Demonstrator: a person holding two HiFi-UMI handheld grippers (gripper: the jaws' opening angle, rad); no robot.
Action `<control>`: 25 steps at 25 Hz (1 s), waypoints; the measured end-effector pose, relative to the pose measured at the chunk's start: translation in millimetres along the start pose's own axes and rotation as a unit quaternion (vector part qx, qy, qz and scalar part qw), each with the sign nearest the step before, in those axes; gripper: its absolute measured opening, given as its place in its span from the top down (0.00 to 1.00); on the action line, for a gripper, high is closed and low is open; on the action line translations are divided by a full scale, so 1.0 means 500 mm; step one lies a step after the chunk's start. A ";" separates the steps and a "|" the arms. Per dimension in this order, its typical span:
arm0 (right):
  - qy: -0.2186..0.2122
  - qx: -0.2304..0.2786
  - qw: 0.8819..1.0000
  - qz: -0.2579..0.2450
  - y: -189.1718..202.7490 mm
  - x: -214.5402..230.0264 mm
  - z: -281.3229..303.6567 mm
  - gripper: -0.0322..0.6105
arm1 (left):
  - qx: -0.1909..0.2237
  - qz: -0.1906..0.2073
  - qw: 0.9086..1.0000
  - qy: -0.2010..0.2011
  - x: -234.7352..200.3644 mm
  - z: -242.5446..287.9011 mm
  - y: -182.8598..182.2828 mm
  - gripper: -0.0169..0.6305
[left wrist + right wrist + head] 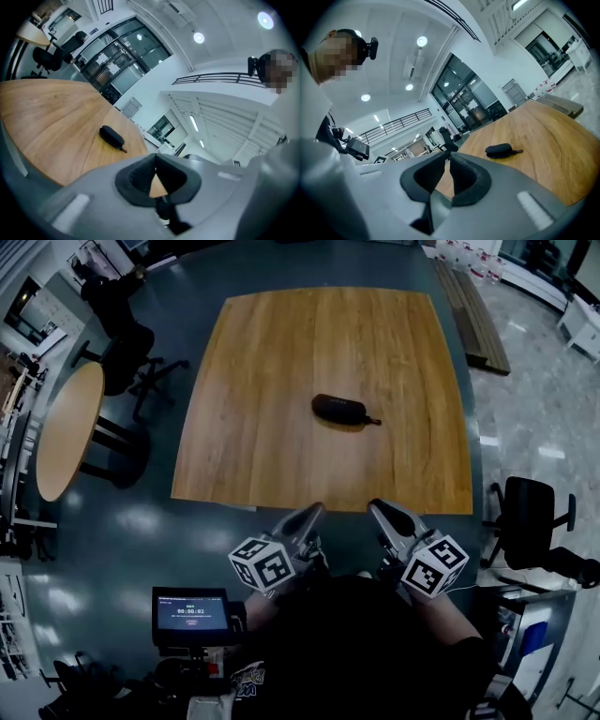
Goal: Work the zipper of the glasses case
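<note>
A black oval glasses case point(342, 411) lies near the middle of the square wooden table point(272, 352), with a short pull tab point(373, 420) sticking out of its right end. Both grippers hover off the table's near edge, well short of the case. My left gripper point(314, 510) is shut and empty, its tips meeting point(155, 155); the case point(111, 136) lies ahead to its left. My right gripper point(375, 506) holds nothing, and its jaws stand a narrow slit apart point(449, 155); the case point(499, 150) lies ahead to its right.
A round wooden table point(70, 427) and black office chairs point(141, 362) stand to the left. Another black chair point(530, 512) is at the right, and a low bench point(473, 315) at the far right. A small screen point(192, 613) sits by my left side.
</note>
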State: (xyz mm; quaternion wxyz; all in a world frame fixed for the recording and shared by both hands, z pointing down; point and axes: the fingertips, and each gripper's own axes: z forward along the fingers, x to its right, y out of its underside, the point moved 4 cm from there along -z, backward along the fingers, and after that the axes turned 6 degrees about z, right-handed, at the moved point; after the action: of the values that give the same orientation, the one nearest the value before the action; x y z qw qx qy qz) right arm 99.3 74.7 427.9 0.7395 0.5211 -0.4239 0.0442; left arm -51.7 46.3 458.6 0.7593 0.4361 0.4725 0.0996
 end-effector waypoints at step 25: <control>0.134 -0.110 0.968 -0.181 -0.043 0.249 0.313 0.81 | -0.013 -0.018 1.000 0.007 -0.228 0.107 -0.163 0.97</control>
State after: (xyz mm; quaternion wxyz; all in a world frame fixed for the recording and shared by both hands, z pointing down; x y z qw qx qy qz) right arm 98.6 -108.7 511.2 0.8382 0.4935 -0.2220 -0.0680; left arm -91.0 -97.2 478.3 0.7631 0.4175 0.4841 0.0951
